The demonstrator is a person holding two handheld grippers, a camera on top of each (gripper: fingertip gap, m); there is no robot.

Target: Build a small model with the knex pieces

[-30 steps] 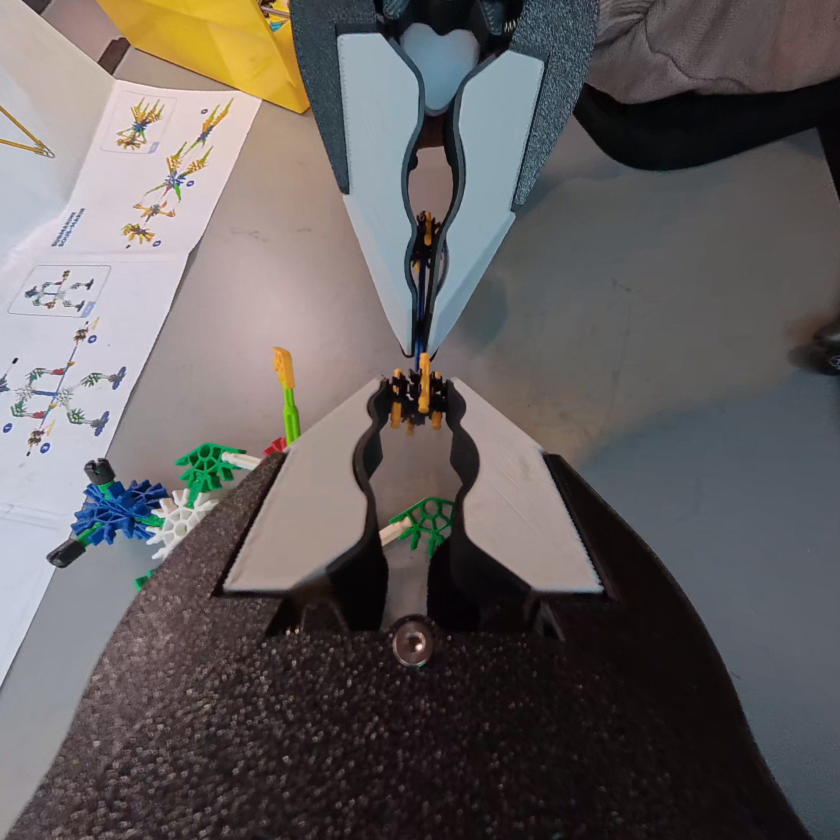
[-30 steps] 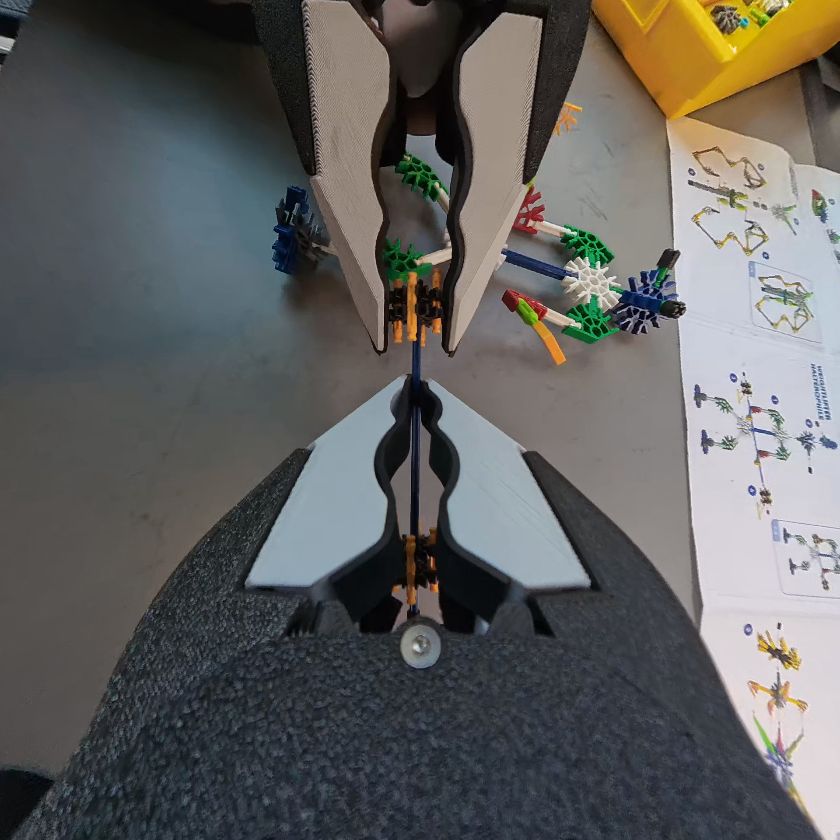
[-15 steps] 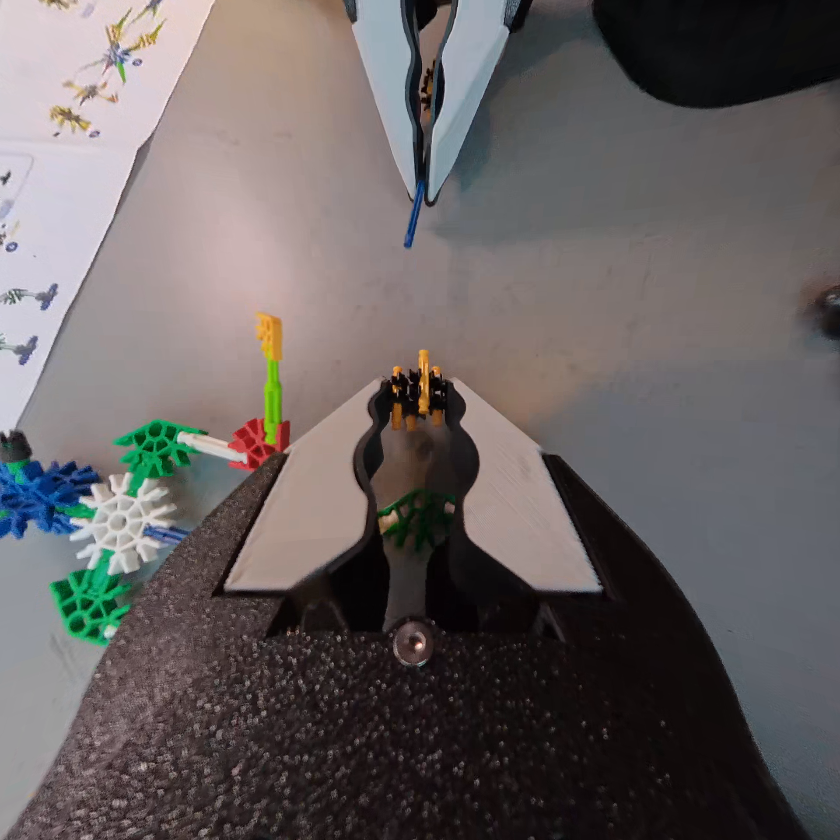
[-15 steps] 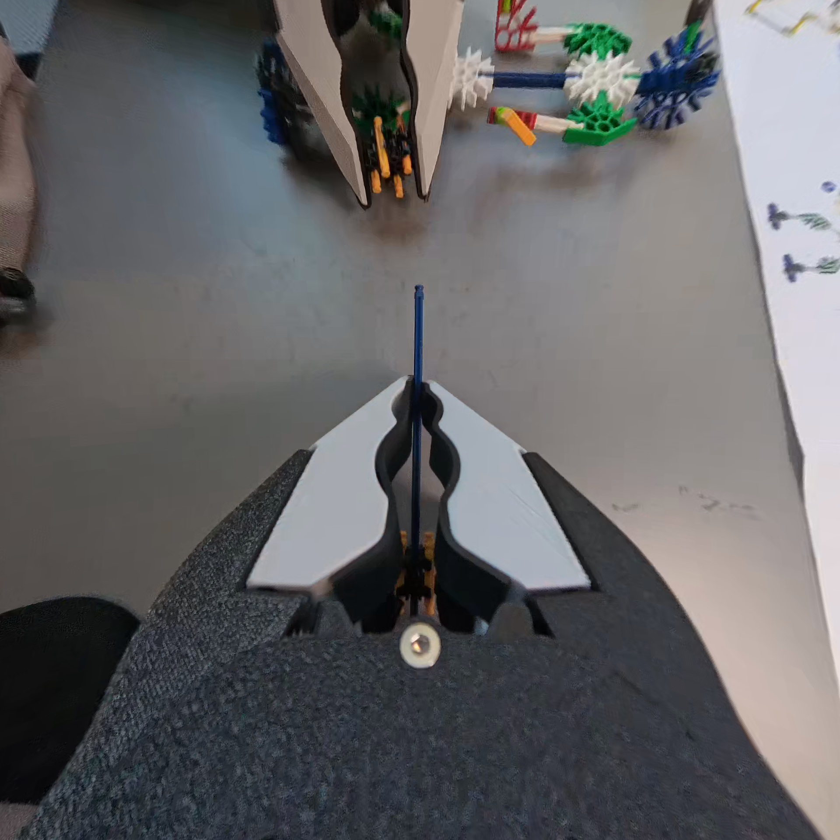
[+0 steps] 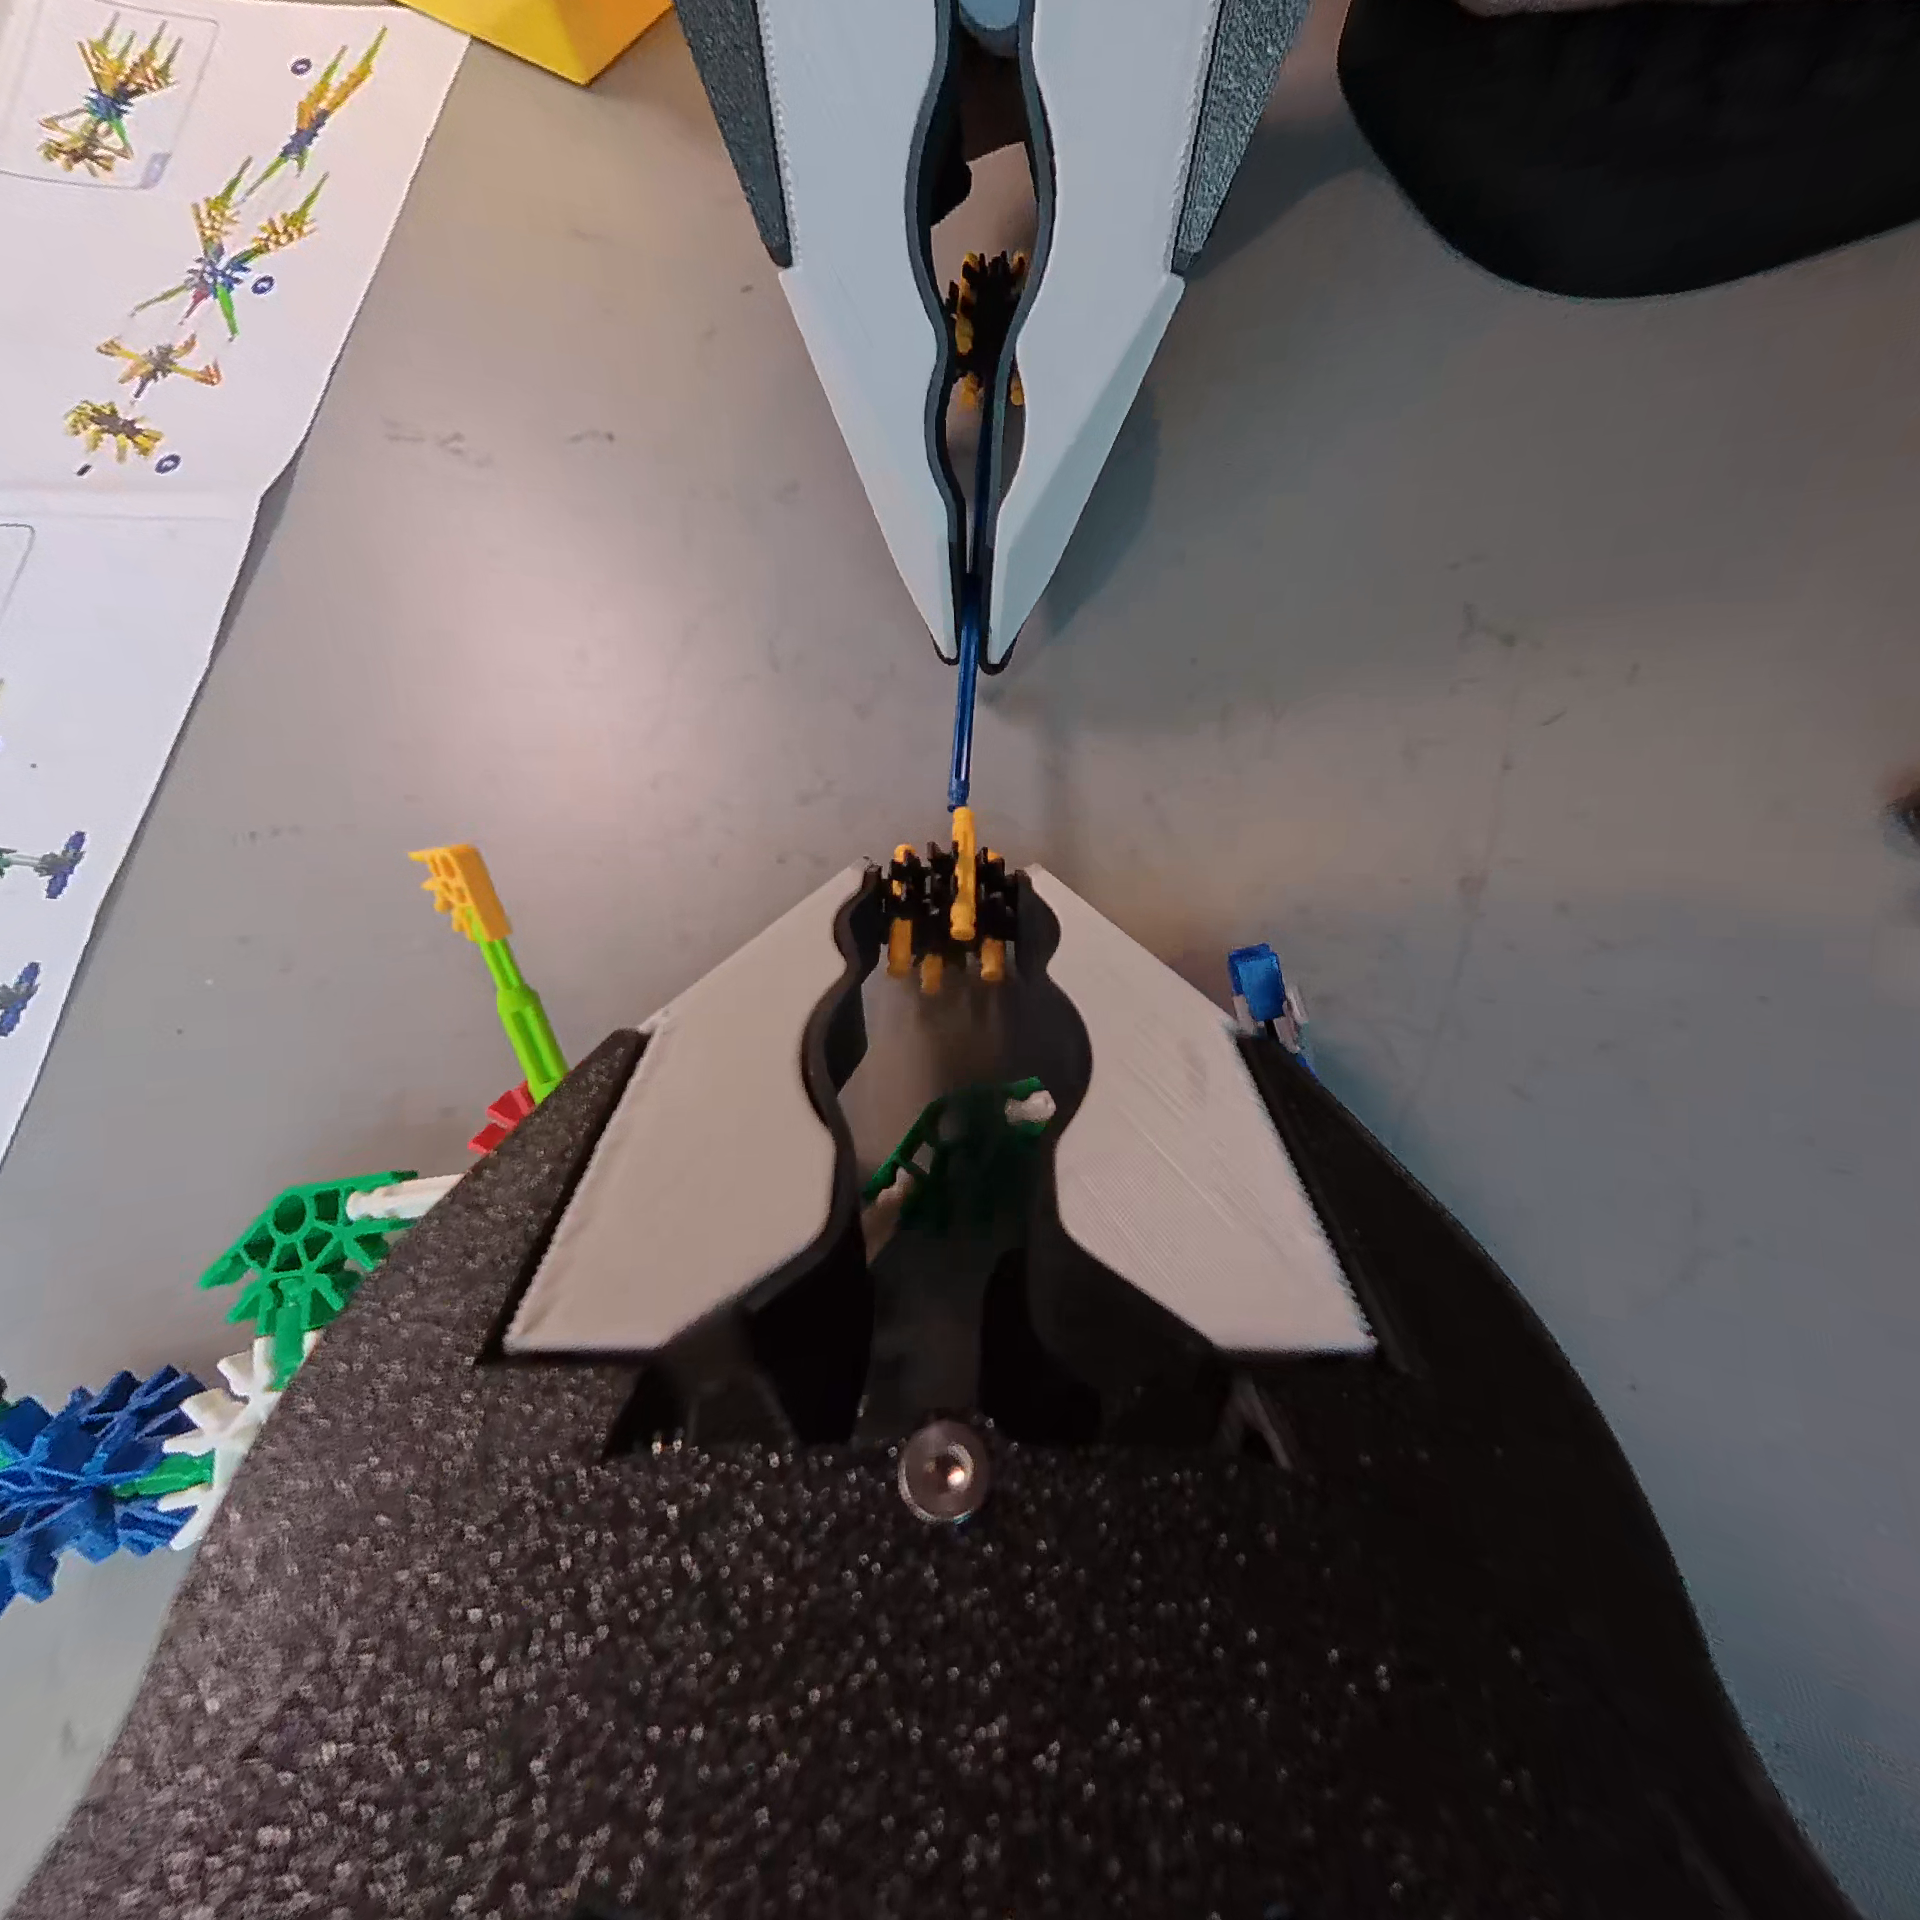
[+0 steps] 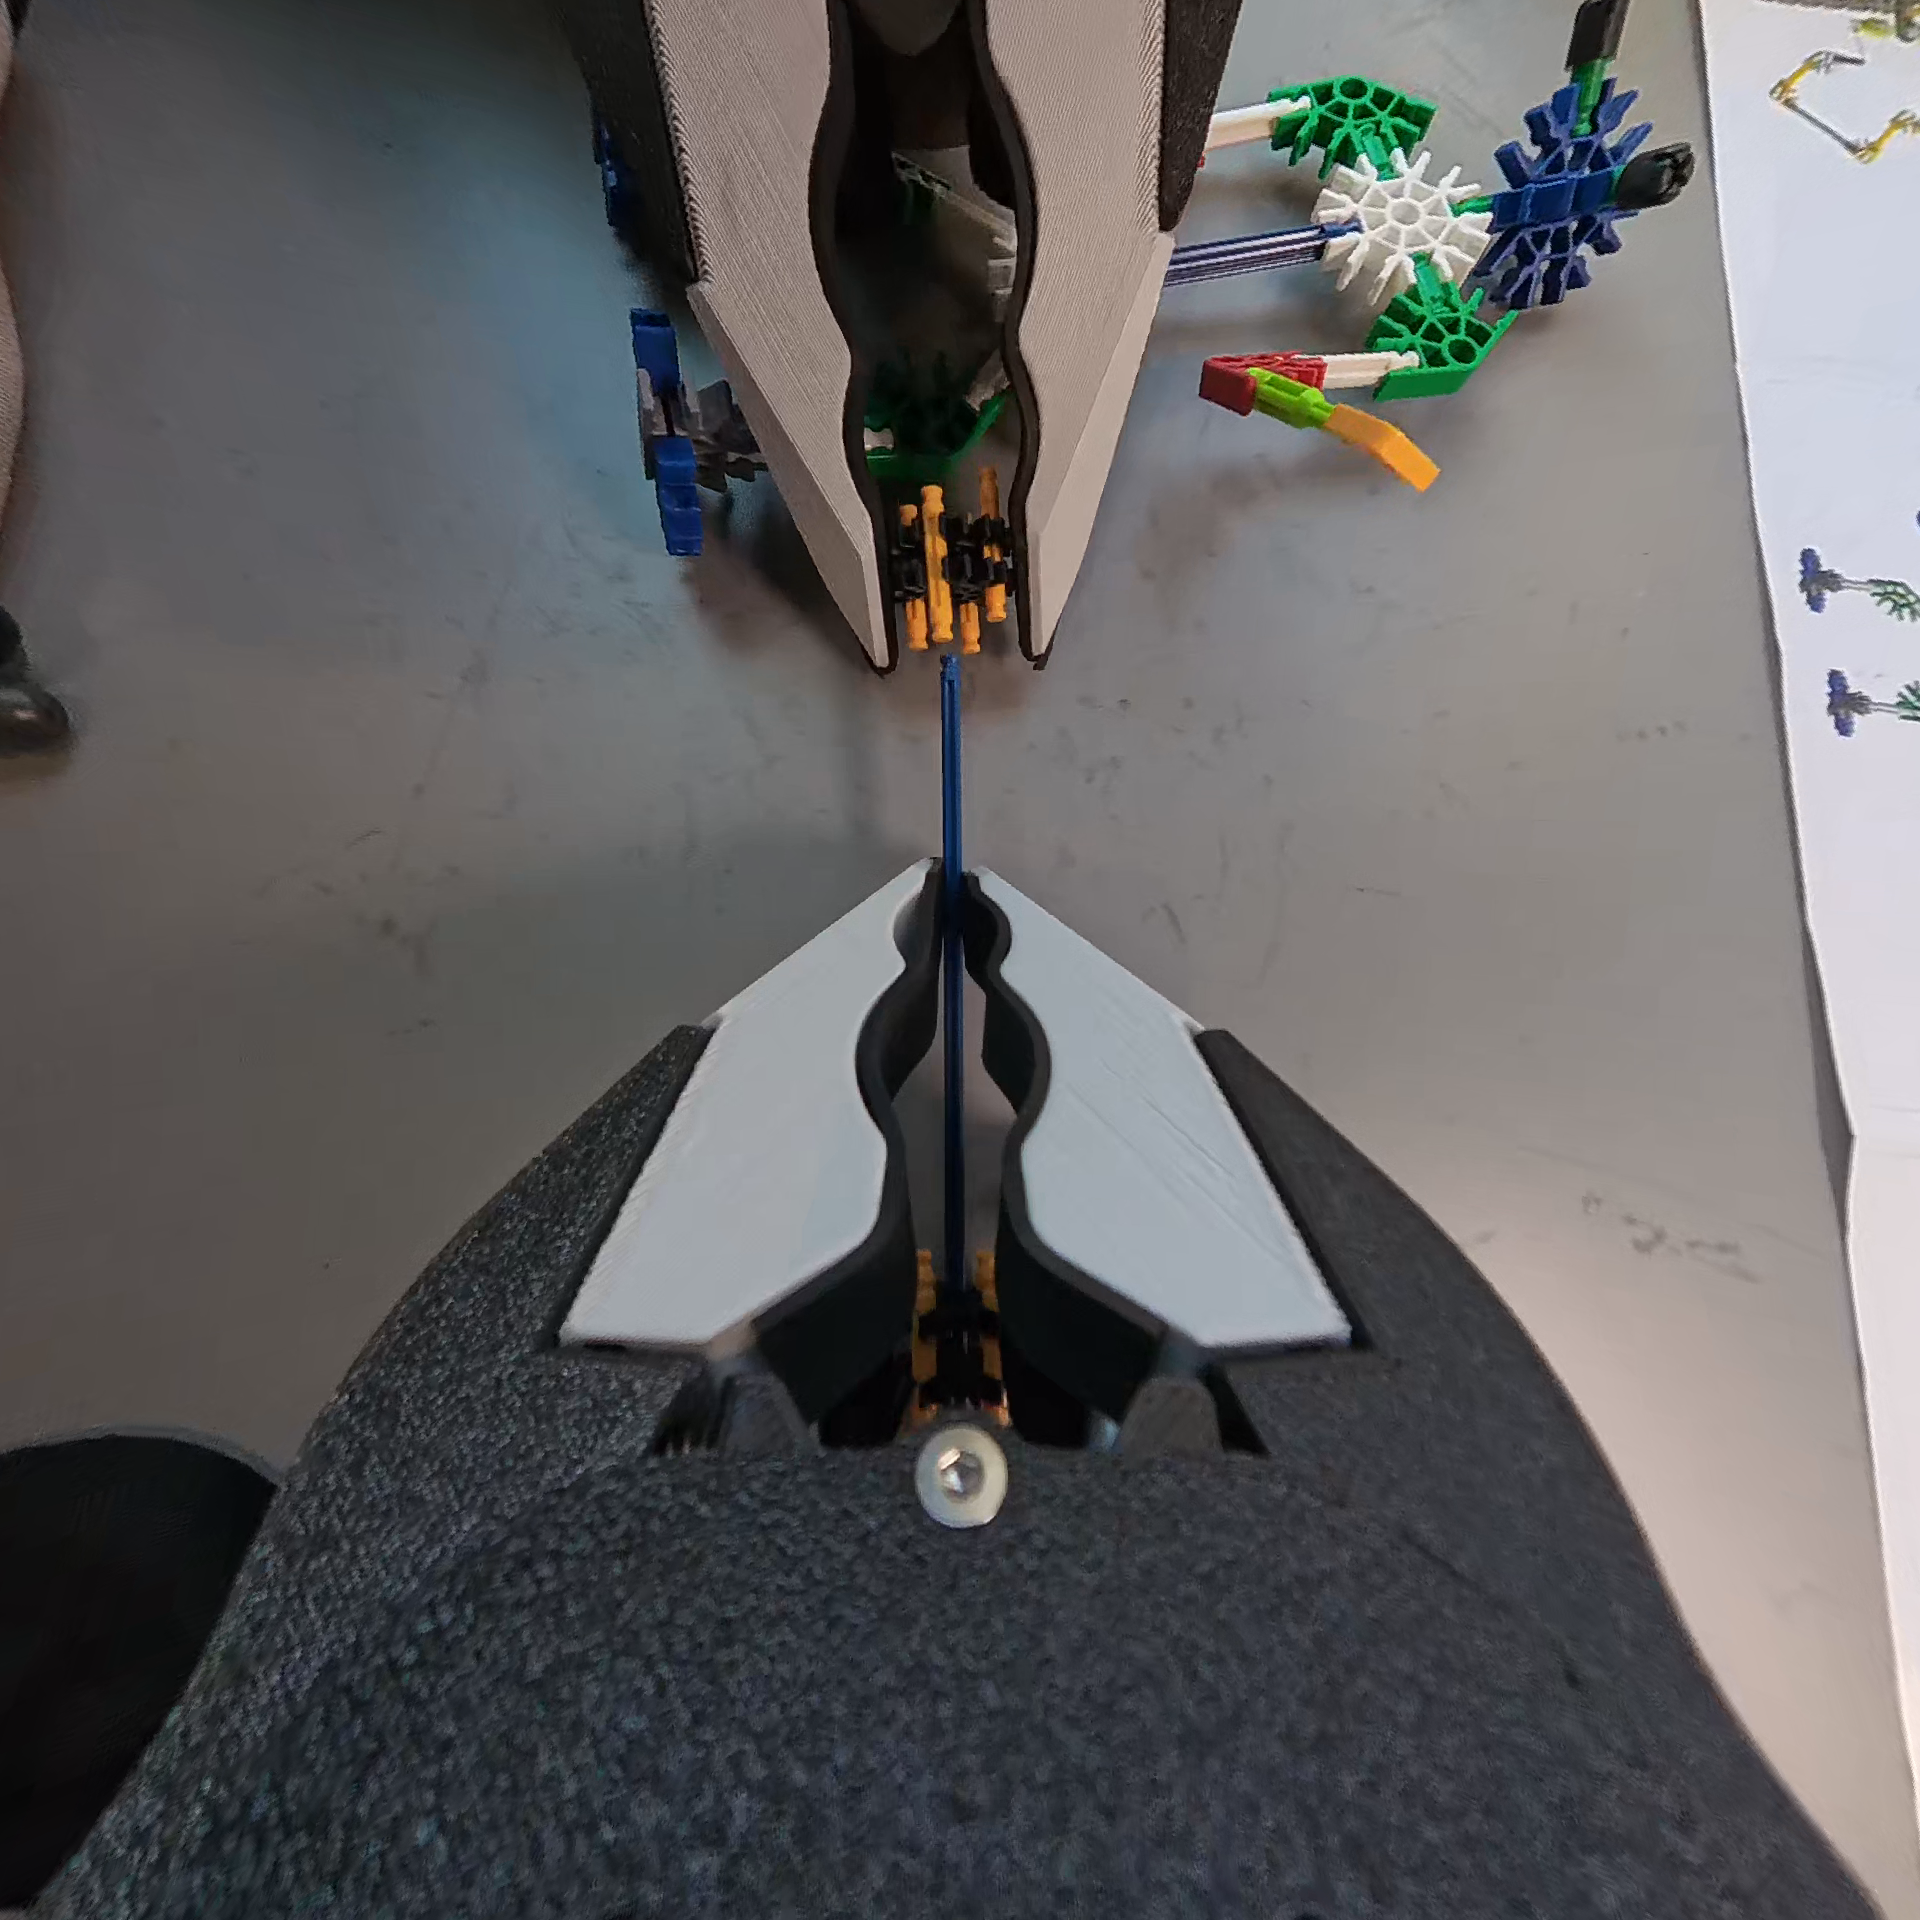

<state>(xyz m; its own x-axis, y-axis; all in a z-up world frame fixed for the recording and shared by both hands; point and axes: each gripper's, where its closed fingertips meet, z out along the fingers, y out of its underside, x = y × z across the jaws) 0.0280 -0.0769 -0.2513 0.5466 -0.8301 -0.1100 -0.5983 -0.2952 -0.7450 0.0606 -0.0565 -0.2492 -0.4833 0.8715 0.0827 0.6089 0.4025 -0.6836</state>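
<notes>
While the left hand-held gripper [image 5: 945, 883] pinches a black-and-yellow connector cluster [image 5: 943, 902] between its fingertips at the centre of the left wrist view, the right hand-held gripper [image 5: 968, 649] faces it from the top of that frame, its jaws pressed narrow around a thin blue rod [image 5: 964, 722]. The rod's free end sits just at the tip of the cluster's upright yellow piece; whether they touch cannot be told.

From the right wrist view, the right hand-held gripper [image 6: 954, 871] shows the blue rod [image 6: 951, 769] running straight up the middle of the frame from between its closed fingers, with a second black-and-yellow connector cluster [image 6: 956, 1340] on the rod's rear end, deep between the fingers near the bottom. The left hand-held gripper [image 6: 958, 649] comes down from the top centre, holding its connector cluster [image 6: 951, 561] just beyond the rod's tip.

On the grey surface [image 6: 364, 831], a multicoloured rod-and-connector assembly [image 6: 1403, 229] lies at the upper right, partly hidden by the left gripper; a blue piece [image 6: 670, 436] of it shows at that gripper's other side. A white instruction sheet [image 6: 1839, 520] lies along the right edge. In the left wrist view the instruction sheet [image 5: 156, 416] fills the upper left, with a corner of a yellow bin [image 5: 561, 31] at the top.
</notes>
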